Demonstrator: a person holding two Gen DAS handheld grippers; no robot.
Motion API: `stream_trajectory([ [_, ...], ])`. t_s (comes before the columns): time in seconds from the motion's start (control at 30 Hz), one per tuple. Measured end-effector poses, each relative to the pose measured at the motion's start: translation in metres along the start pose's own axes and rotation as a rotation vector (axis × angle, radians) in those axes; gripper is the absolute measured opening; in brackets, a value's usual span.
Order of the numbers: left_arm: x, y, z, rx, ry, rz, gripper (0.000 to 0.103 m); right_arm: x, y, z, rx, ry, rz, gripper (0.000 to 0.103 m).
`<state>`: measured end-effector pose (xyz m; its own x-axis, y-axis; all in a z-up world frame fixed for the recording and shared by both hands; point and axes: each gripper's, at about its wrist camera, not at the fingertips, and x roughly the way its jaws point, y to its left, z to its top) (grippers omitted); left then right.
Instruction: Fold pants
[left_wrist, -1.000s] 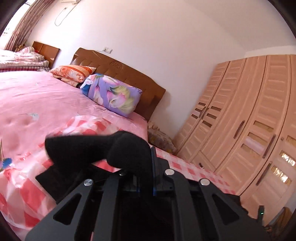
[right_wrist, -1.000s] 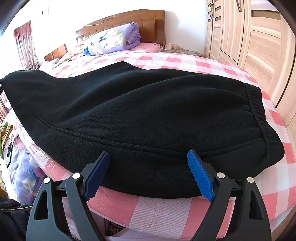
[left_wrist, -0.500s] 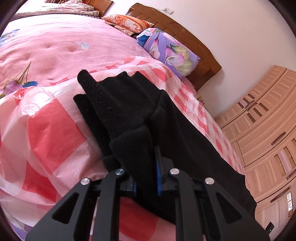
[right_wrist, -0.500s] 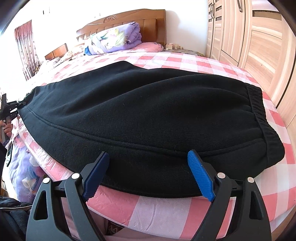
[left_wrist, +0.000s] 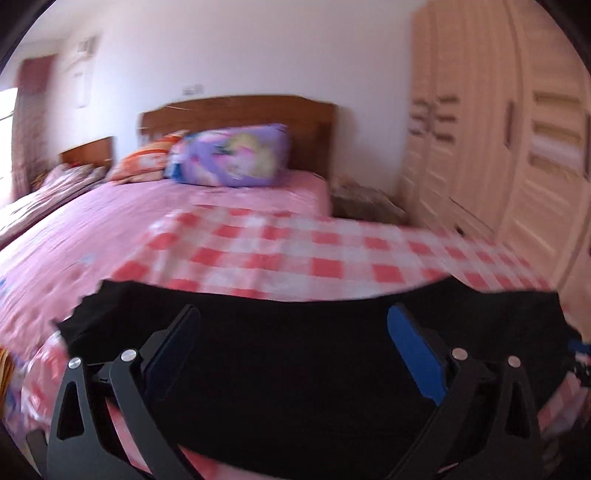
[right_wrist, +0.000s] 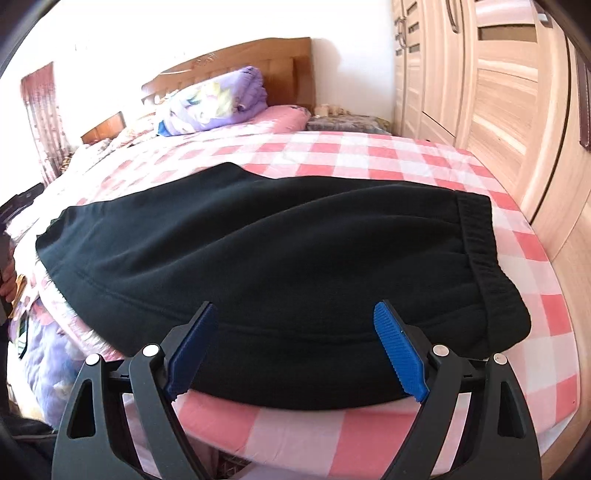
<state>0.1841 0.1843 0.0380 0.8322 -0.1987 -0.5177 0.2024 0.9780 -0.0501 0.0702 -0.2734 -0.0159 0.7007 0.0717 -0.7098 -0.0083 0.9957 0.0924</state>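
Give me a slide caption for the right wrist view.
Open right gripper poised over black pants lying on the checkered bed.

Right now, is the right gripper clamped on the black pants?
No, the right gripper is open, its blue pads spread wide over the black pants.

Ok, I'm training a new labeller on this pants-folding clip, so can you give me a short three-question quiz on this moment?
1. True or false: the left gripper is clamped on the black pants.
2. Which side of the right wrist view shows the pants' elastic waistband: A) left, B) right?
3. Fill in: the pants lie on a pink-and-white ____ sheet.

Key:
1. False. Its fingers stand apart with nothing between them, as do the right gripper's.
2. B.
3. Checked.
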Motion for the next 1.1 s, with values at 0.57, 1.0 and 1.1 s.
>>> stream_trajectory([
  [0.57, 0.259, -0.208, 0.015, 0.294, 0.453, -0.231, 0.102, 0.024, -0.031, -0.015, 0.031, 0.020, -0.002, 0.085],
  [1.0, 0.269, -0.204, 0.024, 0.251, 0.405, -0.165, 0.102, 0.001, -0.018, -0.014, -0.027, 0.039, -0.094, 0.086],
  [1.1, 0.271, -0.199, 0.024, 0.217, 0.422, -0.192, 0.102, 0.004, -0.009, 0.013, -0.039, -0.036, -0.076, 0.090],
])
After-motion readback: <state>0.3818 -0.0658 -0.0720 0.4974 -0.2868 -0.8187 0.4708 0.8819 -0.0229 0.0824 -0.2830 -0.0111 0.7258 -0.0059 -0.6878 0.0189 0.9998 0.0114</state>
